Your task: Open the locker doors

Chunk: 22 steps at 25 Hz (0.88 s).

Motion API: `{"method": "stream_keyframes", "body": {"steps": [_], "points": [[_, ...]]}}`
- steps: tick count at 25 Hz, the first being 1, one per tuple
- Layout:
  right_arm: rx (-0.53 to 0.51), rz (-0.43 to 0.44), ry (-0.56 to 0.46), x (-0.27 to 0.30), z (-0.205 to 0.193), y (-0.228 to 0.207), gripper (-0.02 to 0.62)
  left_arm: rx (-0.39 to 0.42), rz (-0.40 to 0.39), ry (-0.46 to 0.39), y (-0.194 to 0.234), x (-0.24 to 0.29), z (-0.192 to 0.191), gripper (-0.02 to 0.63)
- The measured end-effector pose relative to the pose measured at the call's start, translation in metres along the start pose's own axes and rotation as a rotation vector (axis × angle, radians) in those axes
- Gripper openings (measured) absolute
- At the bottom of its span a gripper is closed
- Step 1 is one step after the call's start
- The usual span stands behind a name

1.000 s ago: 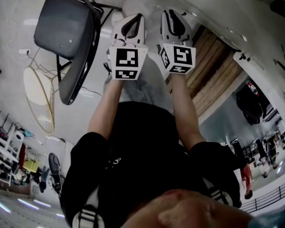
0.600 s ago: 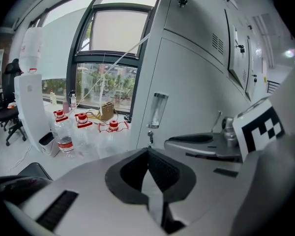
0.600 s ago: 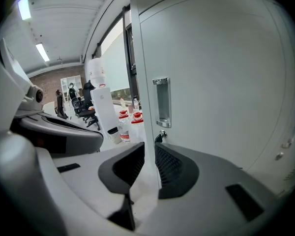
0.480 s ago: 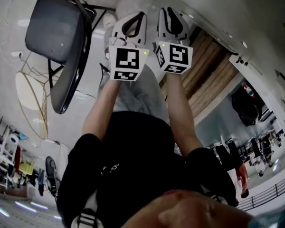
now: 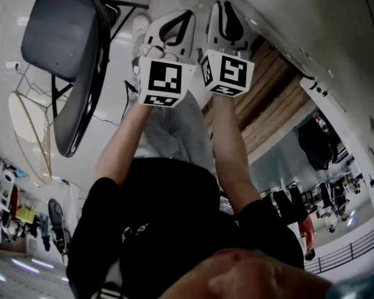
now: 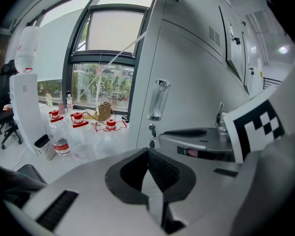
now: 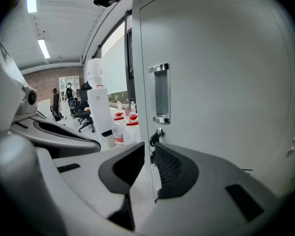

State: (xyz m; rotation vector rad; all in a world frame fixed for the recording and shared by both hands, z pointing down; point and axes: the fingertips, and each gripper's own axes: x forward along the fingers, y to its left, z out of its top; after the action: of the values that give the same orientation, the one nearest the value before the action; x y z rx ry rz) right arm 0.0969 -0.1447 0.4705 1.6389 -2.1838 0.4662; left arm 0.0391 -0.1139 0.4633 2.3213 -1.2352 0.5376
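- Lockers [image 7: 226, 82] are standing shut in front of the person, with no door showing a gap along its edge, so nothing of the task is looking done yet.
- The left tongs [image 6: 148, 152] are sitting with their tips together, gripping nothing, and are pointing toward the pale locker front, well short of it.
- The right tongs [image 7: 150, 154] are showing a narrow gap between their pads with nothing in it. They are aiming at the door edge just under the lock [image 7: 156, 135], which is sitting below a recessed chrome handle [image 7: 160, 93].
- Something that may be a key is hanging in that lock, though it is too small to be sure.
- Every step is waiting to be done: reaching a handle, gripping it, and swinging each door out.
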Motion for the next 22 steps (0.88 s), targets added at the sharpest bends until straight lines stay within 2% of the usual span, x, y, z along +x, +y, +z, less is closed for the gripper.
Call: {"method": "stream_keyframes", "body": {"steps": [10,15,22], "points": [[-0.036,-0.063,-0.011,0.021,-0.004,-0.002,0.064,-0.081,0.019,0.004,0.015,0.003,-0.019,0.011],[-0.041,-0.085,-0.008,0.025,-0.003,-0.001,0.064,-0.079,0.012,0.008,0.02,0.003,-0.024,0.011],[0.023,-0.125,0.003,0.029,-0.004,-0.007,0.061,-0.089,0.011,0.006,0.025,0.001,-0.025,0.011]]}}
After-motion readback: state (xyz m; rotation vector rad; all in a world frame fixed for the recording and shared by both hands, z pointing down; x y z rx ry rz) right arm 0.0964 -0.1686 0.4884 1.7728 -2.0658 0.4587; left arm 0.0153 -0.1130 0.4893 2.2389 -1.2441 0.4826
